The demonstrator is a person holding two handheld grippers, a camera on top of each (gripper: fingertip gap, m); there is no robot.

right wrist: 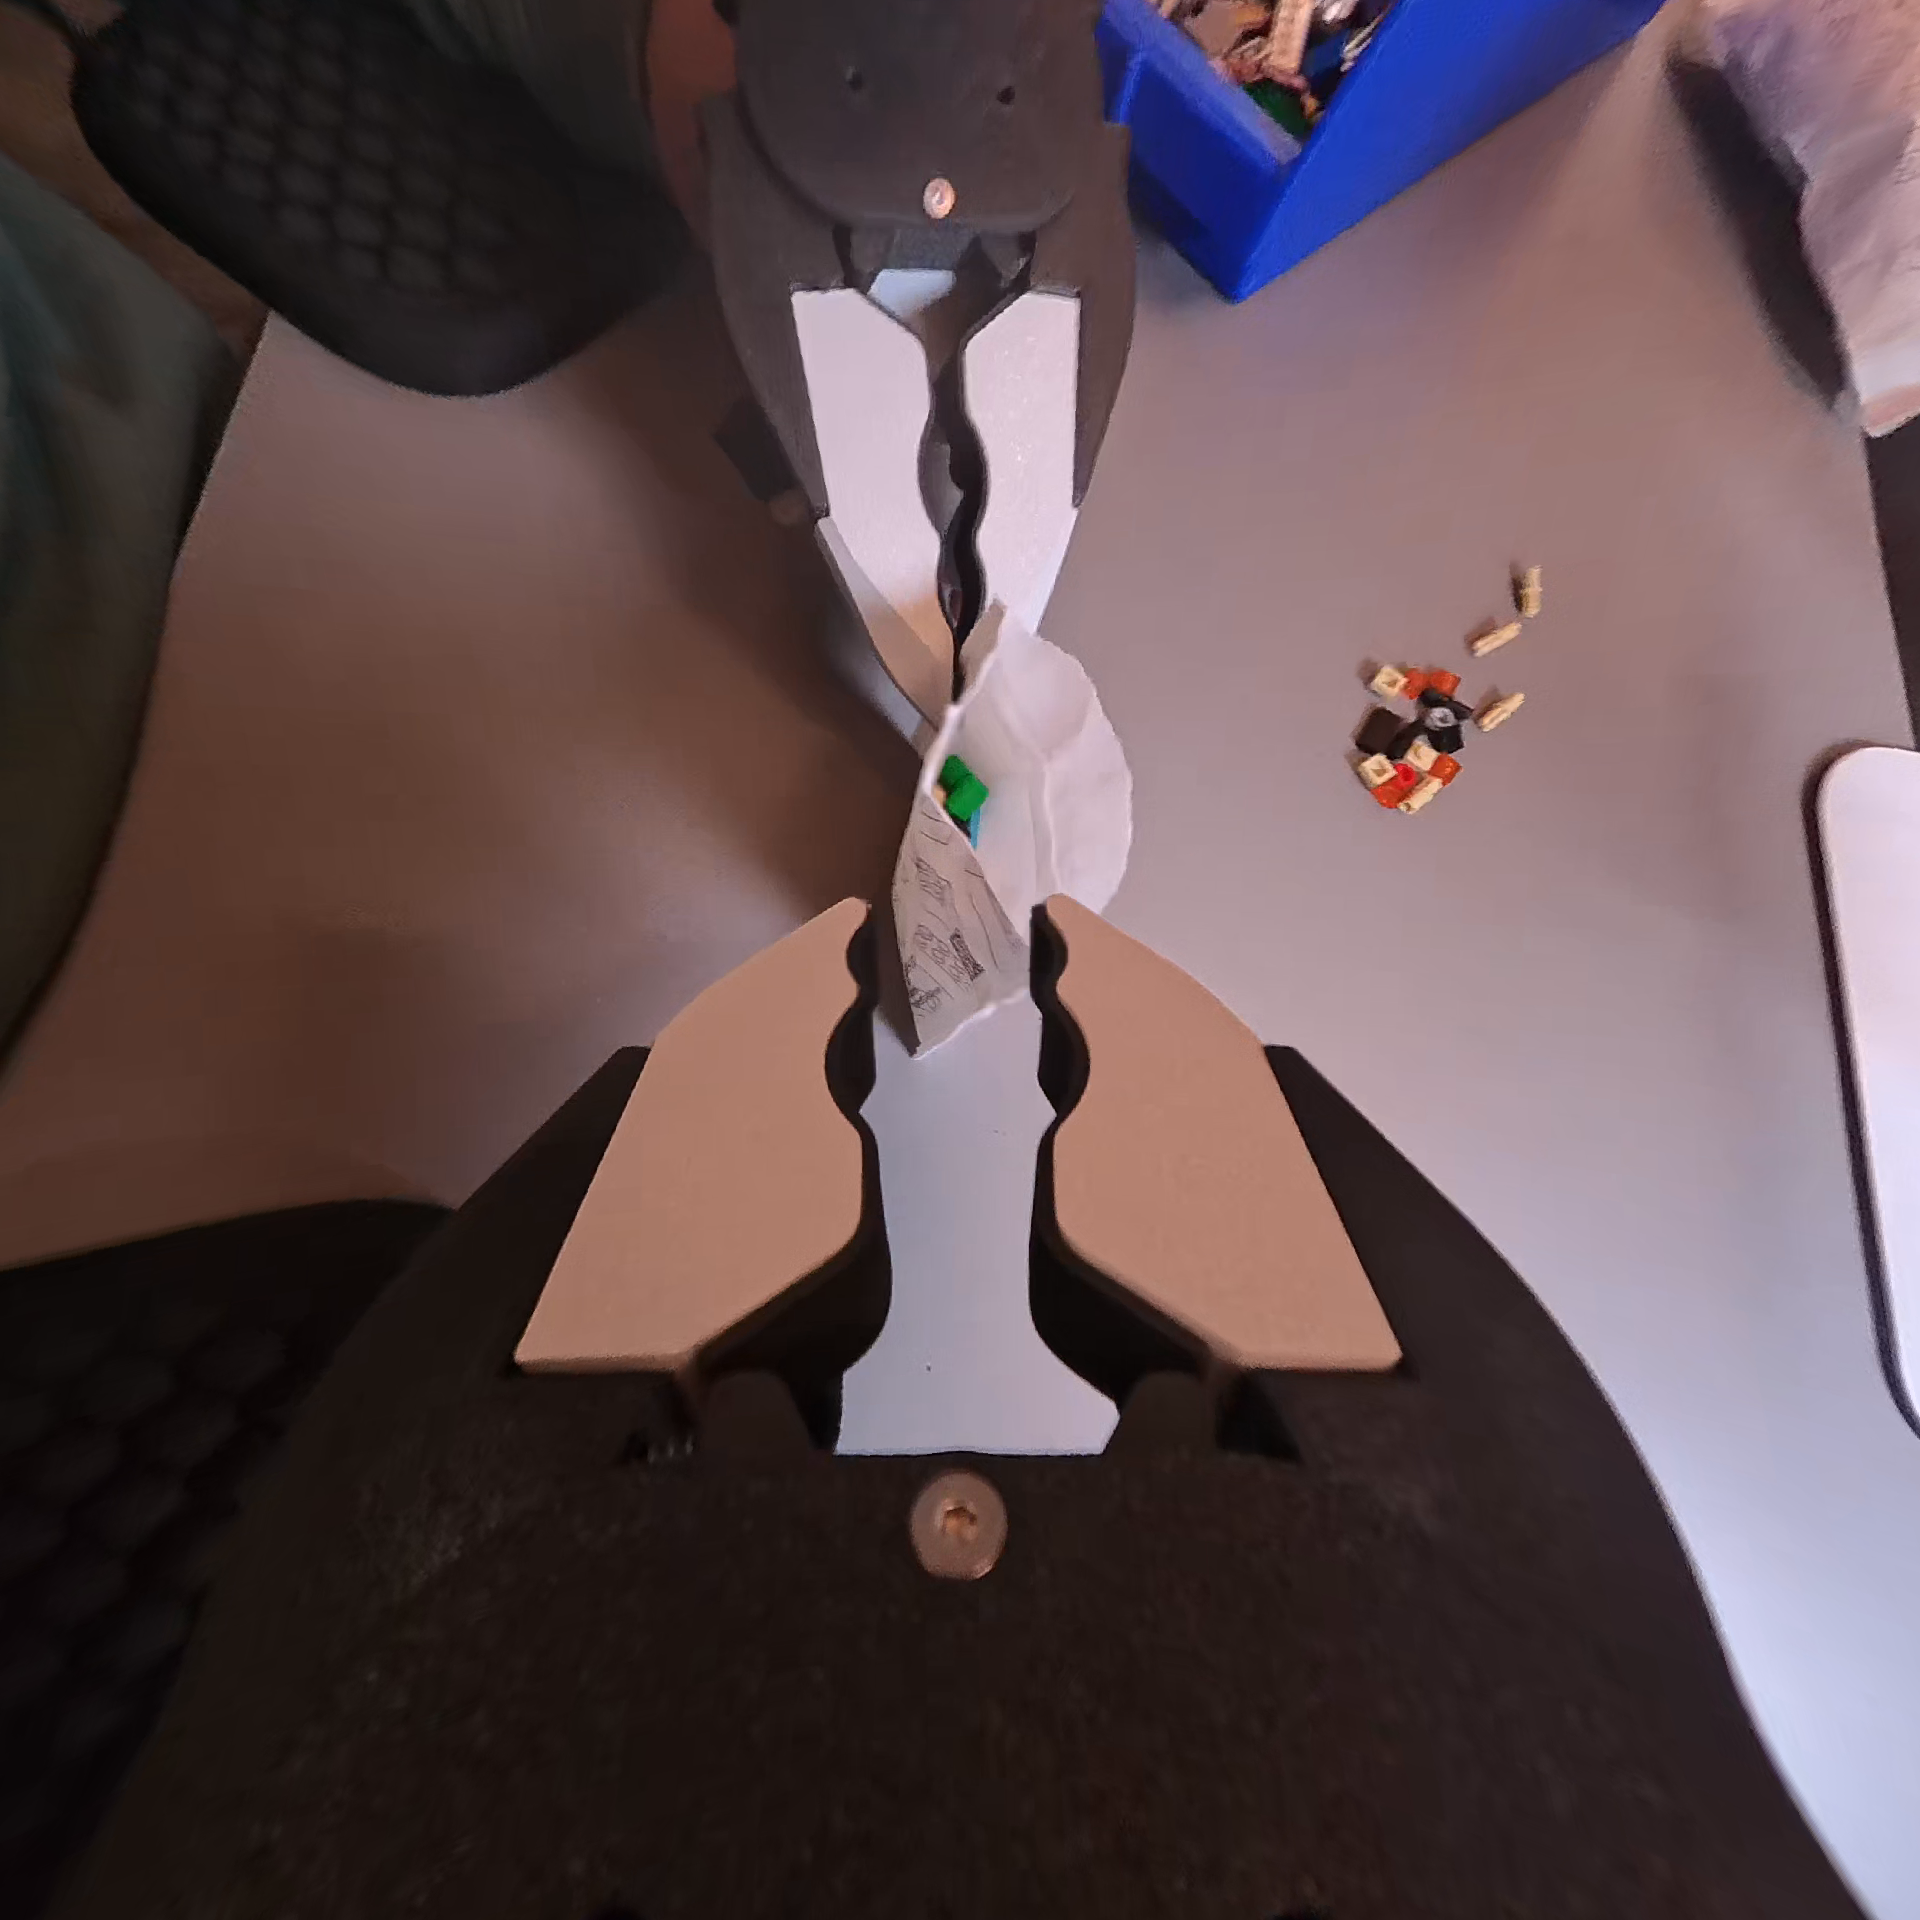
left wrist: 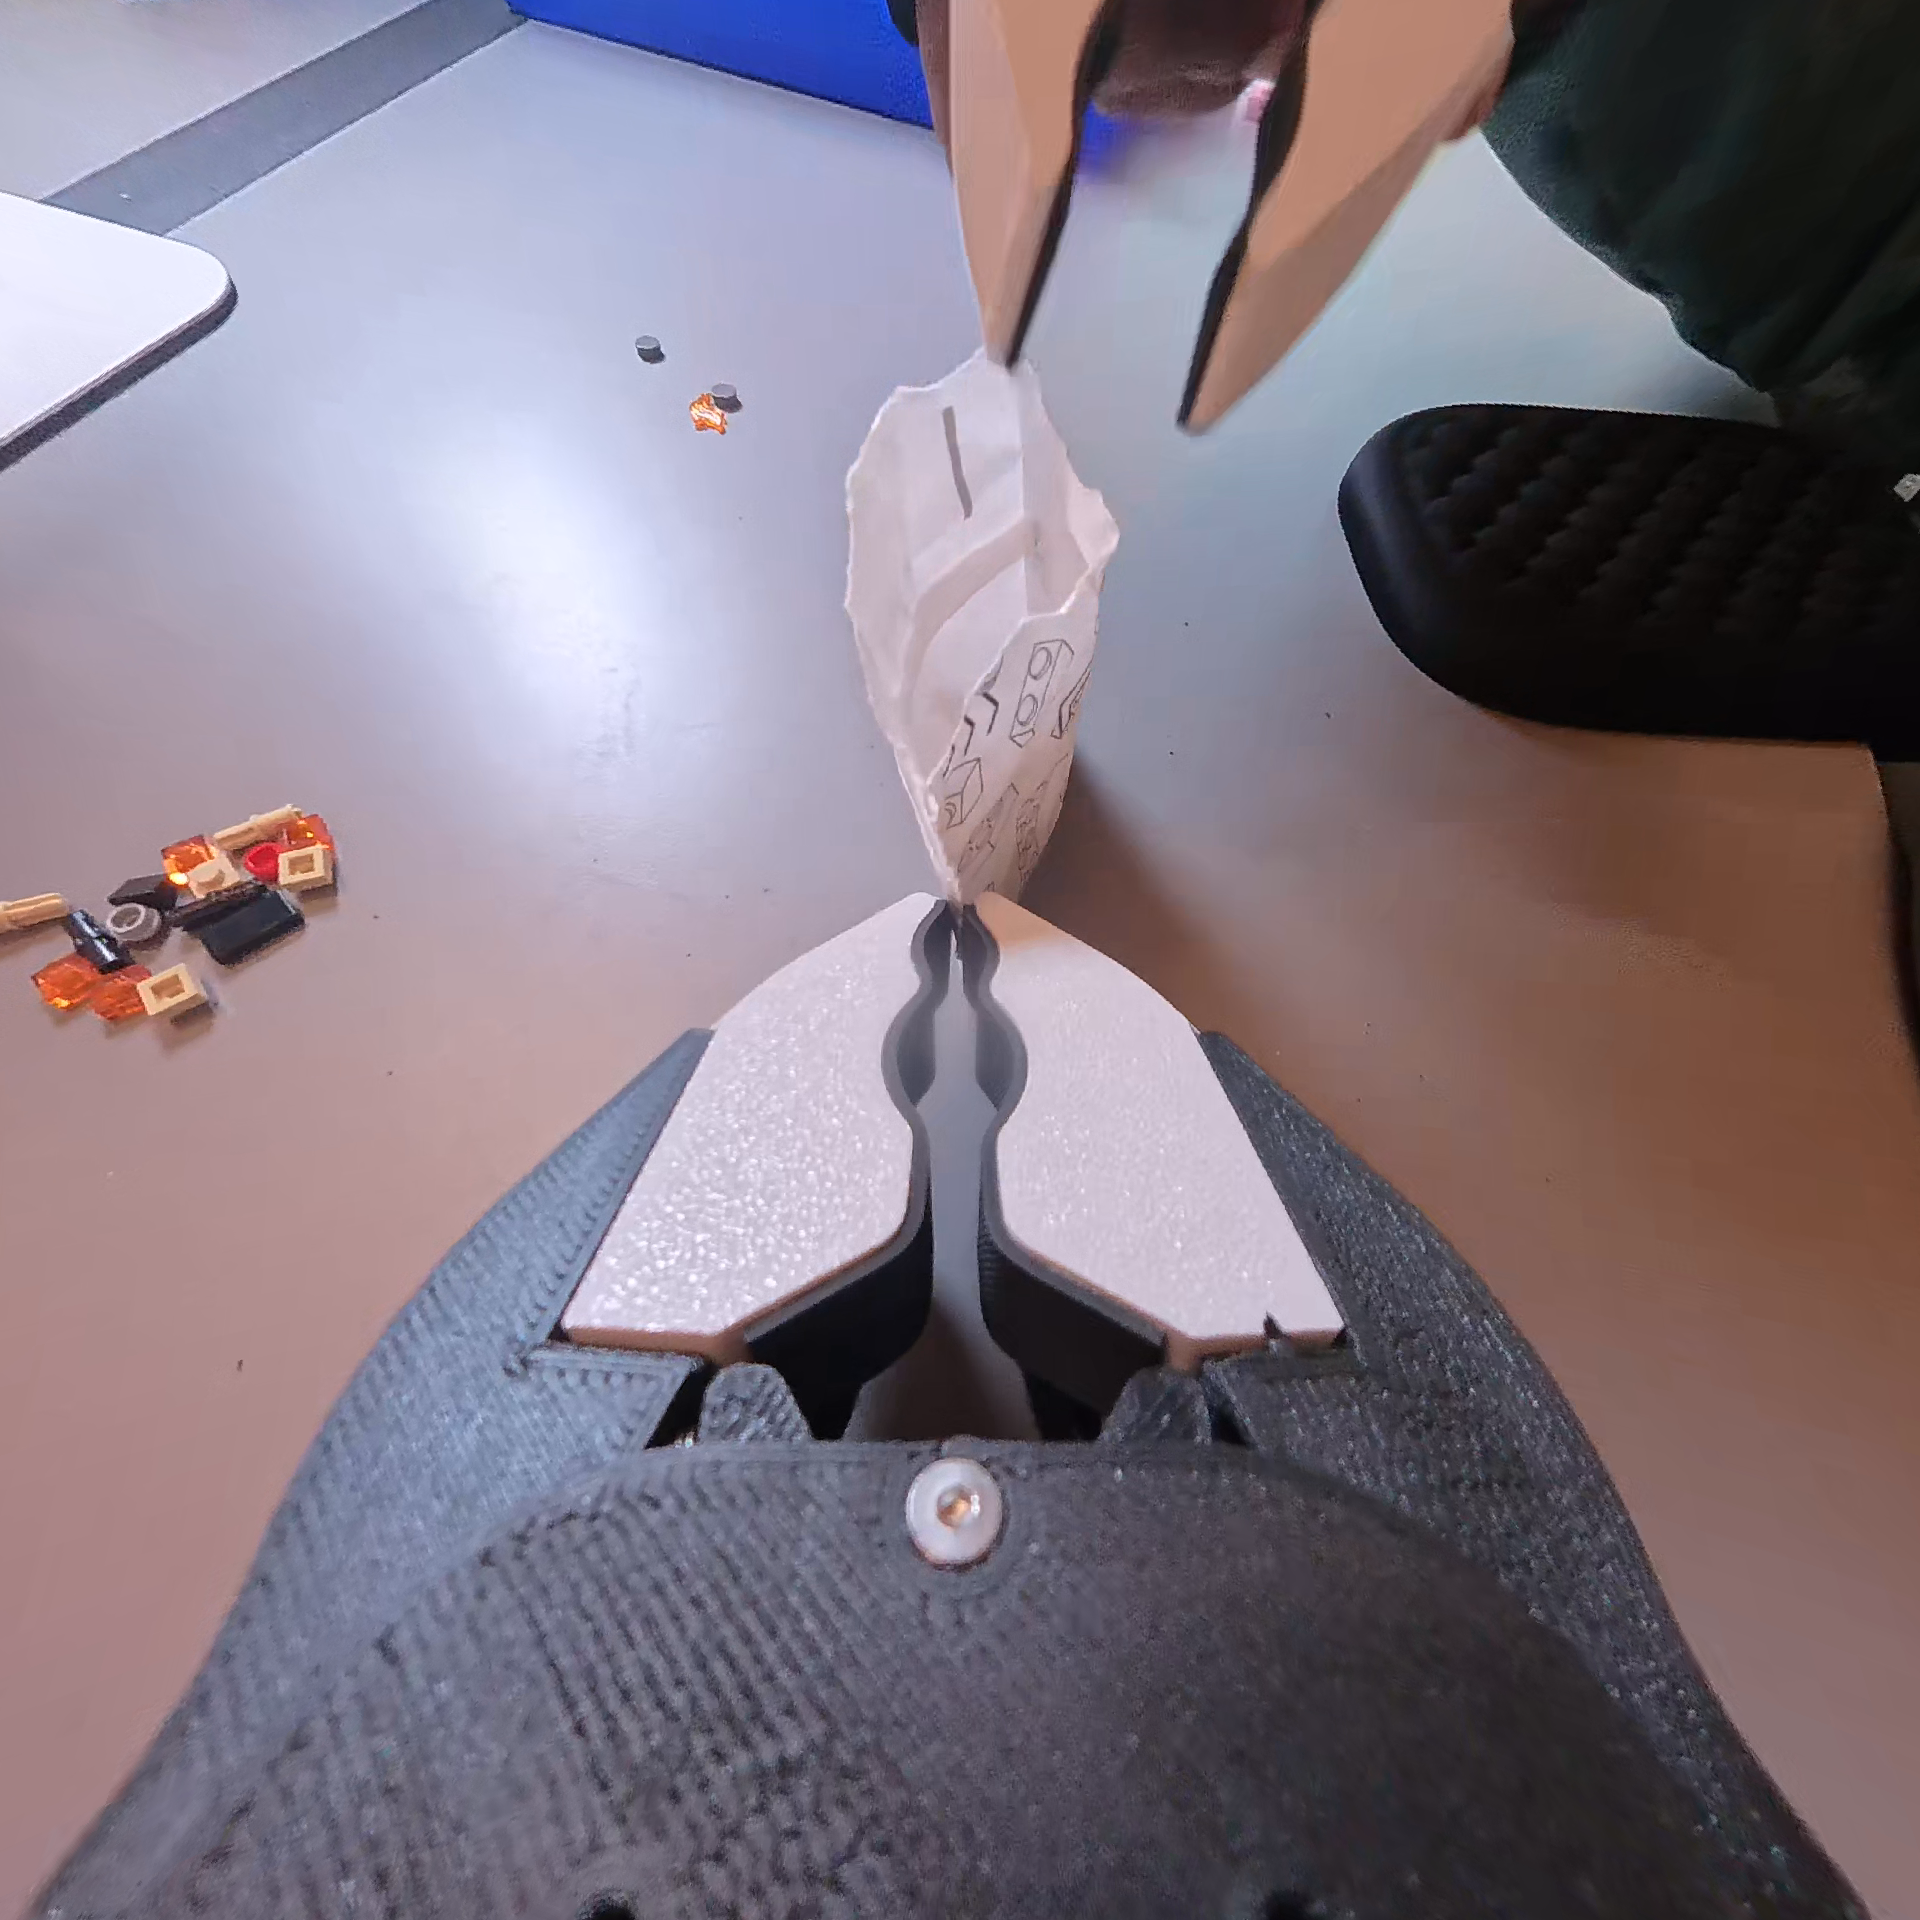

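White paper bag (left wrist: 977,623), centre frame: we see the left gripper (left wrist: 958,914) pinching its lower corner. The right gripper (right wrist: 951,935) stands wide, bag edge loose between its fingertips; green bricks (right wrist: 961,784) sit inside.

— What sort of surface is this?

— A smooth grey matte tabletop (left wrist: 436,582), with soft patches of light glaring off it and a warmer brownish cast near the edge. A dark strip (left wrist: 260,125) runs across its far part.

— Any furniture about?

— A black chair part with a quilted, honeycomb-like texture (left wrist: 1621,561) beside the table edge.

— And farther off?

— A bright blue plastic bin (right wrist: 1382,156), and a flat white rounded-corner slab (left wrist: 94,312) at the side.
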